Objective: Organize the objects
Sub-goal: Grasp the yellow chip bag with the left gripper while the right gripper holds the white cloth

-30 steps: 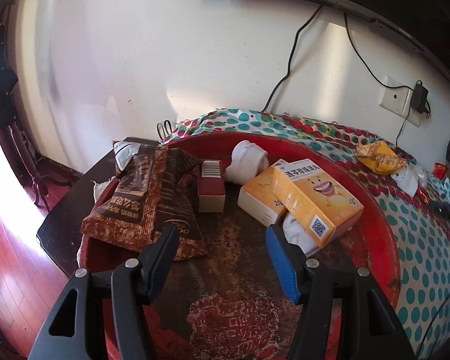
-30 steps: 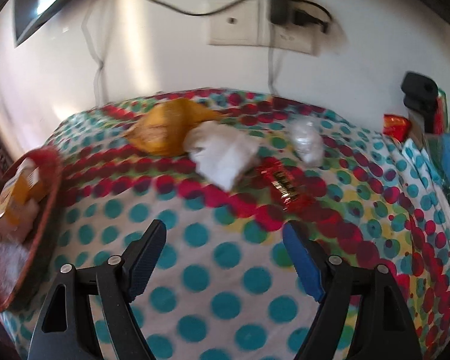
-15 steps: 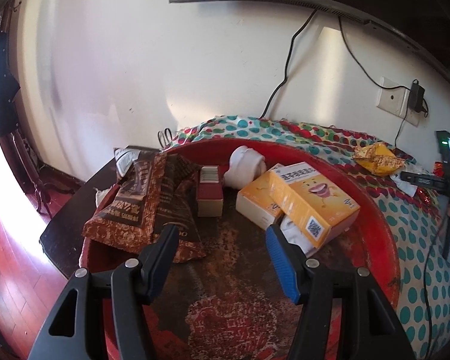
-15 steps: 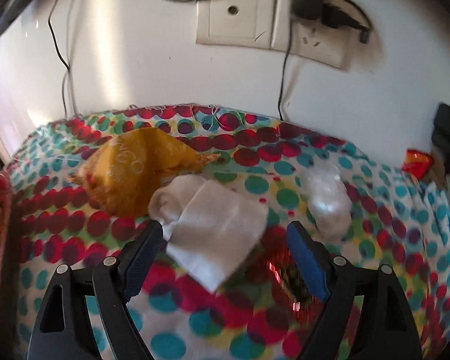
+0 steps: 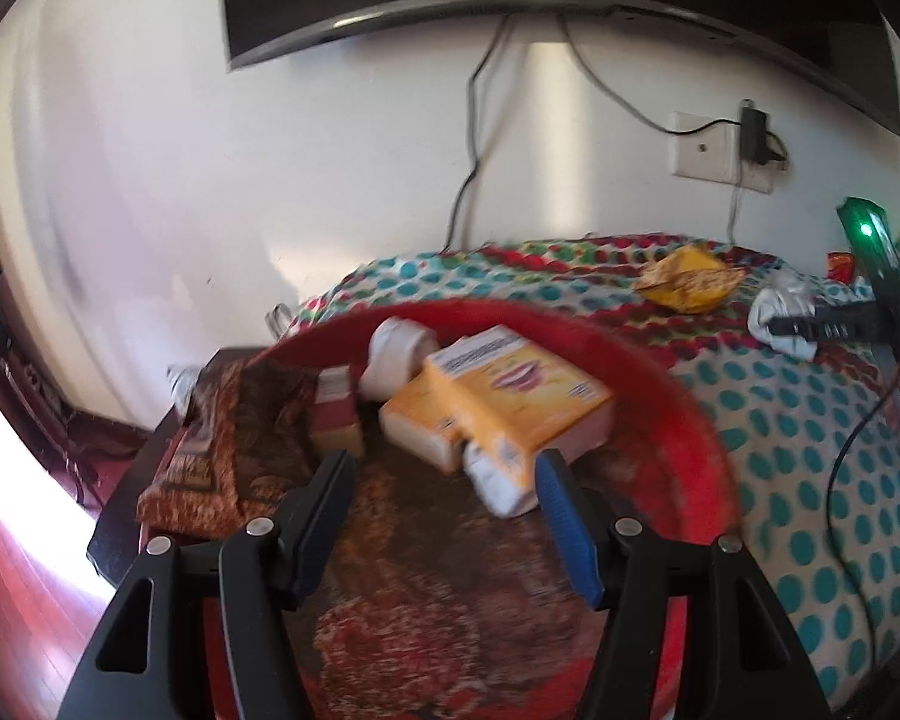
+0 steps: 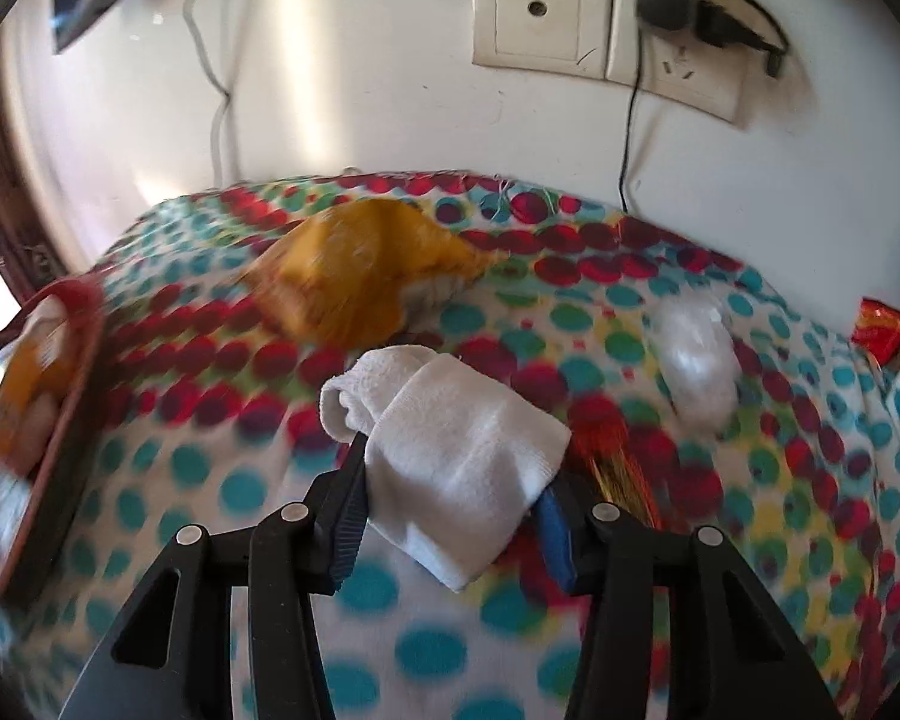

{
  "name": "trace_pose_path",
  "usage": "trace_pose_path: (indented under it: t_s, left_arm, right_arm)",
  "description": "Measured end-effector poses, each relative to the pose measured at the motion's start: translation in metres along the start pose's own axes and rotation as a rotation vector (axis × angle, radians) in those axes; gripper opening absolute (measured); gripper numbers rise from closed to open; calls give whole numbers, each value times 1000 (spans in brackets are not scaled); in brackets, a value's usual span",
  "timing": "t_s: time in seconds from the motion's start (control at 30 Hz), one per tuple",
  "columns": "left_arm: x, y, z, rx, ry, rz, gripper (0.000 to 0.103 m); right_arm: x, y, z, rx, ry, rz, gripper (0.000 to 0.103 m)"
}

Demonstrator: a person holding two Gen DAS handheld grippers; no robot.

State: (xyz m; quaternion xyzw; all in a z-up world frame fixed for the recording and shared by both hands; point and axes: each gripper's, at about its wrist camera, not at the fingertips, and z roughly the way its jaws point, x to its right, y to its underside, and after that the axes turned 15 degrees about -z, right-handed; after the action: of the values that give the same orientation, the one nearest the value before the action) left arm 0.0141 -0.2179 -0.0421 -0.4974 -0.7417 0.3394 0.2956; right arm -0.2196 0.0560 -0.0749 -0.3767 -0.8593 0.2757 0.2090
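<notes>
Each camera rides just behind its own claw, tilted downward toward the wall. The left claw [image 5: 441, 516] hangs close over the red tray [image 5: 699, 414]; the right claw [image 6: 453, 501] sits near the dotted cloth [image 6: 222, 492]. Both views share tray, cloth, yellow packet [image 5: 687, 285] and wall socket [image 6: 576, 18].

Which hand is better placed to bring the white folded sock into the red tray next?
Right. Its tool has just closed on the white sock, which sits between its pads. The left tool is open and empty over the red tray.
</notes>
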Motion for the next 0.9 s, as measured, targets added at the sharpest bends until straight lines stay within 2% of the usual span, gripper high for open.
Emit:
trace_pose_path:
  t_s: [0.07, 0.17, 0.3, 0.33, 0.47, 0.53, 0.6, 0.67, 0.73, 0.83, 0.9]
  left_arm:
    - [15, -8, -3, -12, 24, 1, 65]
    - [44, -24, -6, -45, 106, 10, 65]
    - [97, -49, 5, -85, 175, 95, 74]
    - [114, -59, 14, -124, 192, 115, 78]
    - [162, -93, 55, -262, 266, 115, 79]
    - [183, -107, 78, -313, 271, 110, 79]
    - [207, -117, 108, -362, 238, 129, 79]
    - [230, -120, 131, -380, 191, 188, 79]
    - [251, -120, 153, -415, 158, 245, 79]
    - [280, -114, 177, -441, 105, 351, 79]
    - [290, -111, 191, -446, 82, 378, 79]
  right_arm:
    - [-1, 17, -14, 0, -28, 0, 46]
    - [1, 43, -28, -12, -79, 21, 46]
    - [5, 66, -41, 4, -131, 47, 47]
    - [5, 70, -41, 3, -139, 45, 47]
    - [4, 74, -41, 12, -141, 43, 50]
    - [-1, 72, -40, 1, -125, 18, 53]
    - [-7, 70, -38, -13, -98, -15, 56]
    - [-12, 70, -37, -27, -76, -50, 59]
    - [-18, 69, -35, -40, -65, -82, 68]
    - [-19, 69, -34, -41, -77, -102, 72]
    - [-17, 70, -35, -35, -90, -92, 72]
